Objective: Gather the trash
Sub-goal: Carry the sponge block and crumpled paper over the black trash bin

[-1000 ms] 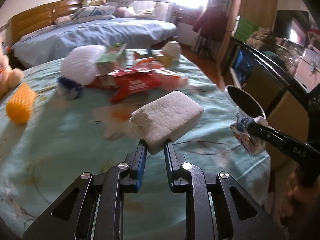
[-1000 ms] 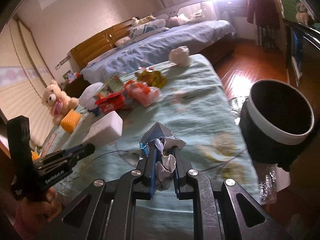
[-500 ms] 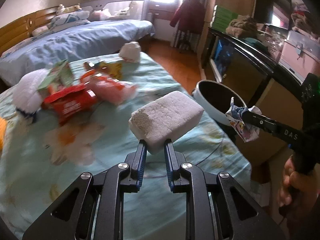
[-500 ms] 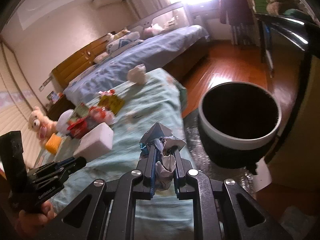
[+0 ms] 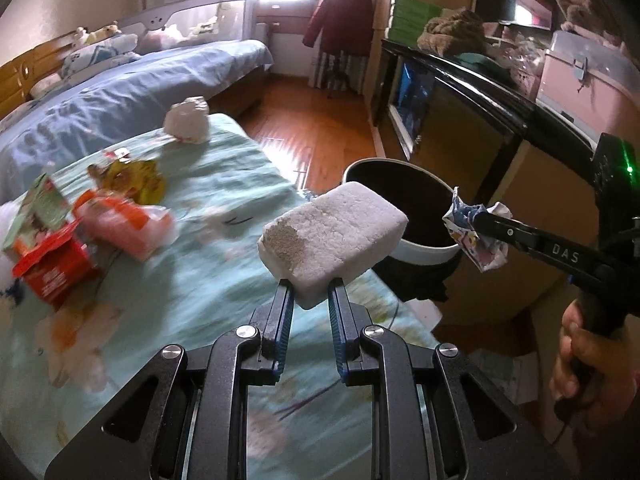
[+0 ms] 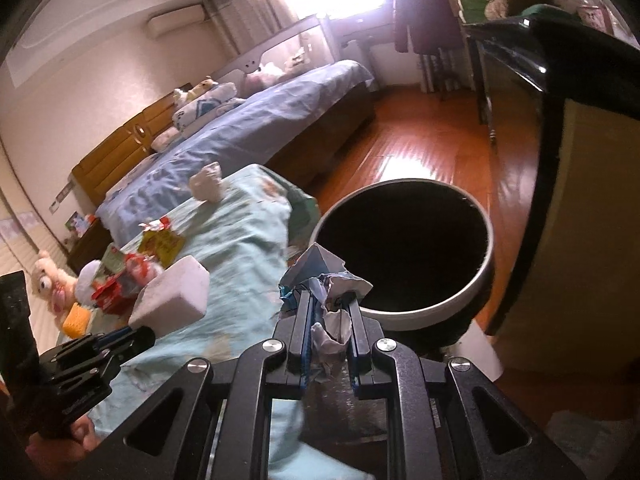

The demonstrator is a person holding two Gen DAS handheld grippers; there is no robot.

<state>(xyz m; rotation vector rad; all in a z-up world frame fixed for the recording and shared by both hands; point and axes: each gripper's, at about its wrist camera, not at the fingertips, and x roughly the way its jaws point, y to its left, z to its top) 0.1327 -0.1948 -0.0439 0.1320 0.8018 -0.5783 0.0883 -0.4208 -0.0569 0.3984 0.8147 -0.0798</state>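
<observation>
We take the trash bin (image 6: 404, 252) as our landmark: a round, dark-lined bin with a white rim, standing on the floor just off the corner of the bed (image 5: 224, 208) with the turquoise cover.

Our right tongs (image 6: 330, 312) are pinching a crumpled paper wad (image 6: 328, 284), and in the right wrist view the wad hangs at the near rim of the bin, the dark mouth opening directly ahead of and below the tips. Our left tongs (image 5: 310, 300) are pressed onto a white foam block (image 5: 332, 236), gripping one end of it. The block's long axis runs up and away from the tips toward the bin, its far end overlapping the near rim in the left wrist view, though it appears to sit over the bed's edge and short of the mouth.

We judge the right tongs nearer the drop: a short push forward over the mouth, then a release. The block must travel further along its own axis.

More wrappers (image 5: 80, 232) and a white crumpled bag (image 5: 188, 120) lie on the bed, well apart from the bin.
</observation>
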